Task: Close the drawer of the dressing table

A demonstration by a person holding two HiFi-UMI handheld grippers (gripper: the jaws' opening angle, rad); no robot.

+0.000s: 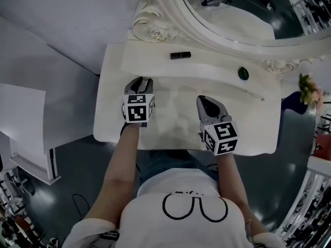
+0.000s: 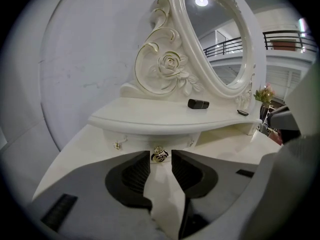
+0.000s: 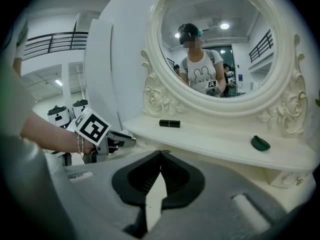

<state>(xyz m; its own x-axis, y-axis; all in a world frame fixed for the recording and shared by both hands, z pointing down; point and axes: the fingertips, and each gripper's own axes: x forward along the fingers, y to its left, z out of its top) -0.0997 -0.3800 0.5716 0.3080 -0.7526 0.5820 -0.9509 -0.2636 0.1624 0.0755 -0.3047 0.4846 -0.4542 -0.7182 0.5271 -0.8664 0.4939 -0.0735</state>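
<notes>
The white dressing table (image 1: 155, 61) stands against the wall under its oval mirror (image 1: 232, 9), and the drawer (image 2: 142, 143) sits below the raised shelf (image 2: 150, 116), its front about level with the frame; whether a slit is left open cannot be told. The left hand-held gripper (image 1: 145, 80) points at that front, released, jaws apart with the gold knob (image 2: 159, 155) at the gap between its tips and the pads apparently not pressing on it. The likeliest trouble is a snag: if this gripper backs off at a slant, a jaw tip could catch the knob and draw the drawer out again. A final push with the jaws astride the knob could also slip sideways and scuff the front. The right hand-held gripper (image 3: 160, 156) hangs clenched and empty over the tabletop (image 1: 176, 112), well clear. A hard shove might jolt the shelf and roll the black lipstick tube (image 2: 198, 103); the small dark green object (image 3: 260, 143) looks flatter and steadier.
</notes>
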